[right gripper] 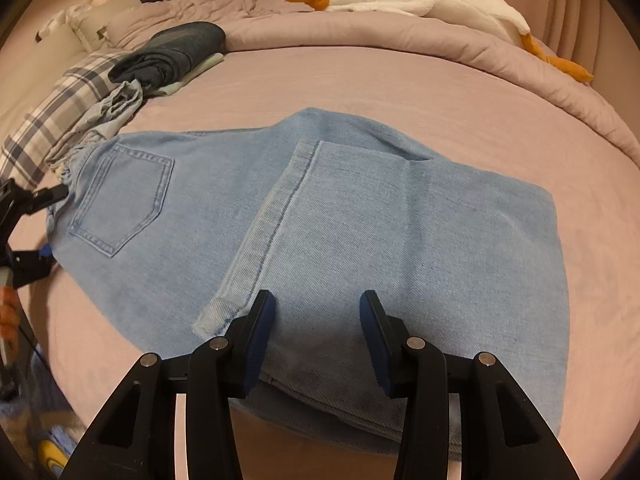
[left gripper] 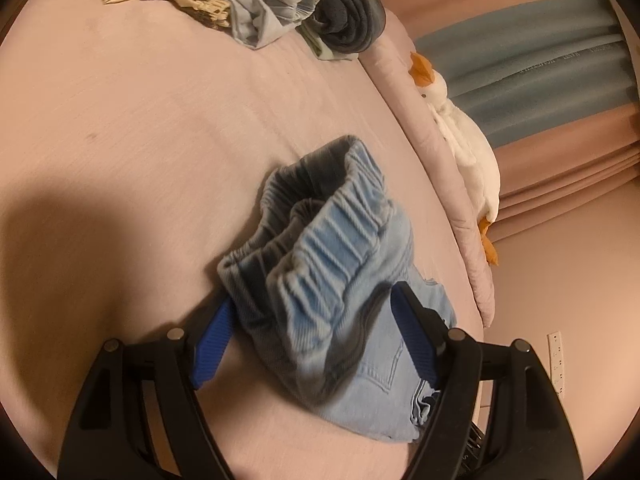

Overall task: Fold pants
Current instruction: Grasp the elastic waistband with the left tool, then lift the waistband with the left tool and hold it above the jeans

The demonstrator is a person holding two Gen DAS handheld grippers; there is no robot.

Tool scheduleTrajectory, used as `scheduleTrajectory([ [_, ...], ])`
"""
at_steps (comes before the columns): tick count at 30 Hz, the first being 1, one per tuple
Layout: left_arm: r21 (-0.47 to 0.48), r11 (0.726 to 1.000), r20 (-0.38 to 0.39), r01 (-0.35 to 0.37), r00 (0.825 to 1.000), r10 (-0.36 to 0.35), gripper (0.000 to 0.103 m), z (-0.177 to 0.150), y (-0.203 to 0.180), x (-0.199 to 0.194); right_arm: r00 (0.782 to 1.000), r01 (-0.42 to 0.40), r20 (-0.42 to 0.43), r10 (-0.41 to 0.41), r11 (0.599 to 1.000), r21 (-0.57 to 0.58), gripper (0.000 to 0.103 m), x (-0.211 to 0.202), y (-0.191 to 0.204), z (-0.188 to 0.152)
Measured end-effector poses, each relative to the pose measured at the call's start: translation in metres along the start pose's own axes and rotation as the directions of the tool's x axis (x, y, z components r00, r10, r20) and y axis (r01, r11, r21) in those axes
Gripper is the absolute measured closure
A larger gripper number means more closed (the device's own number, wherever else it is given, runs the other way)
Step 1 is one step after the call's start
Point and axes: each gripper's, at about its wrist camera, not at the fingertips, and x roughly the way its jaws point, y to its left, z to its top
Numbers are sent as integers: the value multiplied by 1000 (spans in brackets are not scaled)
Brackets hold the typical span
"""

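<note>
Light-blue denim pants (right gripper: pixel 360 220) are laid on the pink bed sheet (right gripper: pixel 440 92), with one leg folded back so that its hem lies across the other layers. A back pocket (right gripper: pixel 120 200) is seen facing up near the waist end.

The left tool (left gripper: pixel 316 344) is positioned at the gathered elastic waistband (left gripper: pixel 320 232). Its blue pads (left gripper: pixel 212 340) are spread on either side of the bunched waistband; the cloth sits between them, but no pinching is seen. In the right wrist view the same tool (right gripper: pixel 48 220) is seen at the waist end of the pants, at the left edge.

The right tool (right gripper: pixel 316 320) is held over the folded leg end. Its jaws are parted, and the denim lies beneath and between the pads (right gripper: pixel 260 344); whether the cloth is gripped cannot be told.

A stack of folded clothes (right gripper: pixel 176 52) is placed at the far side of the bed, well apart from the pants. A white plush goose (right gripper: pixel 420 0) with orange beak and feet rests on the rolled pink comforter (right gripper: pixel 360 36).
</note>
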Motion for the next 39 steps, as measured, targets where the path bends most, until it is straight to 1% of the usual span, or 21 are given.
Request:
scheduleTrajectory([
  [4,-5,1000,-14,16,1000,-16,27,10,-1,7,1000,3,2,-3,1000,-2,56,1,1,1],
  [8,2,1000,-13,15,1000,-15,29,10,-2,8,1000,10,3,-10,1000,-7,55,2,3,2],
  [9,10,1000,-13,7,1000,-7,34,9,-3,7,1000,12,3,-12,1000,-7,55,2,3,2],
  [10,16,1000,-14,-6,1000,6,43,8,-3,6,1000,13,3,-13,1000,-6,55,2,3,2],
  [12,-1,1000,-14,-10,1000,10,52,7,1,4,1000,14,3,-14,1000,-6,55,3,3,2],
  [14,-28,1000,-16,1,1000,-2,56,7,6,1,1000,16,3,-16,1000,-4,55,3,5,3],
  [16,-27,1000,-12,-6,1000,6,58,6,5,-2,1000,19,-1,-19,1000,3,55,3,5,4],
  [18,16,999,-1,-48,999,48,60,3,-3,-3,1000,20,-2,-20,1000,21,55,1,5,5],
  [20,81,993,20,-90,996,88,63,0,-14,-6,1000,16,5,-16,999,40,55,-1,3,5],
  [21,108,989,31,-97,995,95,67,-1,-19,-8,1000,7,12,-8,999,51,55,-3,3,5],
  [22,135,985,41,-103,994,98,68,-2,-24,-9,1000,0,19,-1,998,59,55,-5,3,5],
  [24,174,978,58,-114,993,105,69,-4,-31,-11,999,-12,39,10,998,67,55,-9,4,4],
  [27,227,964,81,-138,989,122,69,-6,-41,-12,998,-25,66,22,999,48,55,-14,8,9],
  [31,305,935,105,-182,982,157,69,-10,-51,-12,996,-57,70,55,998,31,55,-11,17,20],
  [34,333,923,115,-193,980,163,69,-10,-55,-10,995,-91,51,89,995,31,55,-1,27,29],
  [39,363,907,122,-216,975,184,69,-8,-60,-7,994,-92,60,93,996,-8,55,9,49,47],
])
